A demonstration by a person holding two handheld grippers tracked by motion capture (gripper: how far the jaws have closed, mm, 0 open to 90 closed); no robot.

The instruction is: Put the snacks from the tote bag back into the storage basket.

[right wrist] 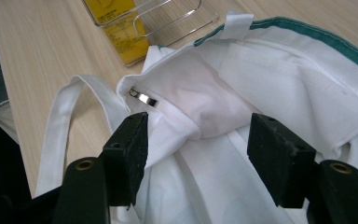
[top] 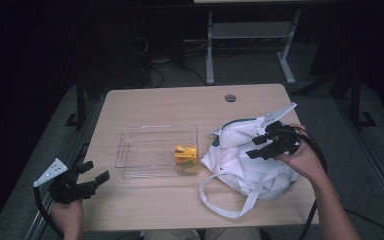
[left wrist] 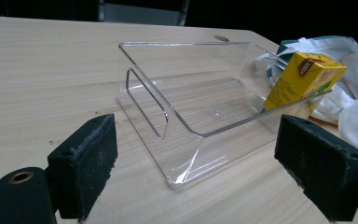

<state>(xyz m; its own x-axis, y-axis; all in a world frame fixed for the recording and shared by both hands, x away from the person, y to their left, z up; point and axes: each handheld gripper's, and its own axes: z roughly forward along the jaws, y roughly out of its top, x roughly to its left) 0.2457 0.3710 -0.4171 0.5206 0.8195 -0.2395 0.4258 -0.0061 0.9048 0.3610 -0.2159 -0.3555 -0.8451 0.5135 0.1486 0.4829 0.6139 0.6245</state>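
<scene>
Nearest the high camera, at the table's front-left corner, the left gripper [top: 91, 176] rests low in the person's hand with its jaws spread and nothing between them. Right of it lies a clear plastic bin [top: 130, 150] holding one thing — a yellow juice carton [top: 186, 159] standing in its right-hand end. Just beside the bin's right wall slumps a white cloth bag [top: 240, 160] with green trim, one strap looped toward the table's front edge. Over the bag's mouth hangs the right gripper [top: 261, 146], jaws half spread.

Its own view adds what the high one cannot: the jaws straddle the bag's opened rim, the left pad touching a fold without pinching it, and a small metal clasp [right wrist: 144, 98] glints inside — what else the bag holds I cannot tell.
</scene>
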